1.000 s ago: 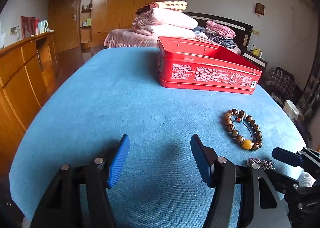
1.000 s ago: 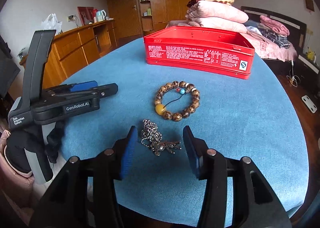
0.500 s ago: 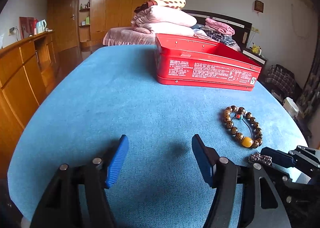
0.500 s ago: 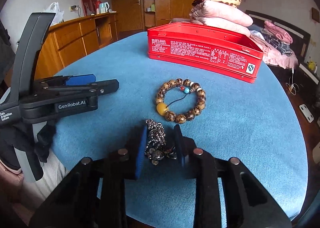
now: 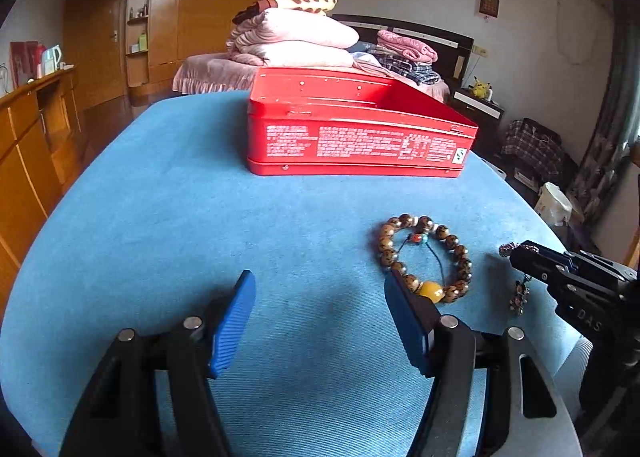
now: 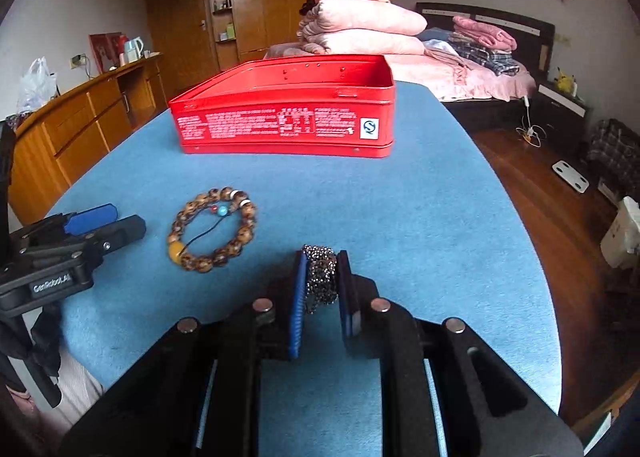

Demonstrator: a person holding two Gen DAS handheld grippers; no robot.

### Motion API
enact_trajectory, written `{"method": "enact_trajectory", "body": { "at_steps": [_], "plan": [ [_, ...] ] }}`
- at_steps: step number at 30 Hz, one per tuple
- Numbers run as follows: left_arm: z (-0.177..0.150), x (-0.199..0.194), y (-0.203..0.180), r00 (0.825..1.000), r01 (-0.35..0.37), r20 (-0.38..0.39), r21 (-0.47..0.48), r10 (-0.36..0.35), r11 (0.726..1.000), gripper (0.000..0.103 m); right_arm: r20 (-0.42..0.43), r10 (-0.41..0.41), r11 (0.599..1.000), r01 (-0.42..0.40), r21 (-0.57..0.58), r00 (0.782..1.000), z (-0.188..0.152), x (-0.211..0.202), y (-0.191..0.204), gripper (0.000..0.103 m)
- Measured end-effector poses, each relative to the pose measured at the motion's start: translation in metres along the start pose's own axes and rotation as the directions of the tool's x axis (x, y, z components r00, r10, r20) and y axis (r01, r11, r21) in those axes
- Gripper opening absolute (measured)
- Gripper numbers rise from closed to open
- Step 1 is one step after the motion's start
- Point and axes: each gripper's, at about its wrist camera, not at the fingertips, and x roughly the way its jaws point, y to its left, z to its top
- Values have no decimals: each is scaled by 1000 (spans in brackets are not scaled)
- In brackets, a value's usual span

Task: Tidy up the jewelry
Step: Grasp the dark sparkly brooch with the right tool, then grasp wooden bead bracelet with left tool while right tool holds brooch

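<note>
My right gripper (image 6: 321, 269) is shut on a dark sparkly chain necklace (image 6: 320, 277) and holds it above the blue table; its pendant (image 5: 519, 295) hangs below the gripper in the left wrist view. A brown bead bracelet (image 6: 212, 231) with one amber bead lies on the table, left of the right gripper. It also shows in the left wrist view (image 5: 426, 257), just right of my open, empty left gripper (image 5: 320, 309). An open red tin box (image 6: 288, 109) stands at the far side of the table; it shows in the left wrist view (image 5: 360, 133) too.
The round table (image 6: 420, 217) has a blue cloth top and its edge curves close on the right. A wooden sideboard (image 6: 80, 117) stands to the left. A bed with folded bedding (image 6: 360, 29) is behind the box.
My right gripper closed on the chain necklace and lifted it off the table. My left gripper moved slightly forward and turned right, staying open.
</note>
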Motion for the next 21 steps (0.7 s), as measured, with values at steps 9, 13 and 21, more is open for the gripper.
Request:
{"method": "enact_trajectory", "body": {
  "at_steps": [9,13,21],
  "plan": [
    [12,9,-48,995,95,-21,77,-94,992,63,-9,-1,999,1,46,1000,-1,10,-21,14],
    [20,19,-66,986,158,-64,89,-152,984,48,-4,-10,996,10,85,1000,-2,8,-31,14],
    [21,47,-86,980,161,-139,111,-145,981,32,-5,10,994,-9,104,1000,-6,7,-37,14]
  ]
}}
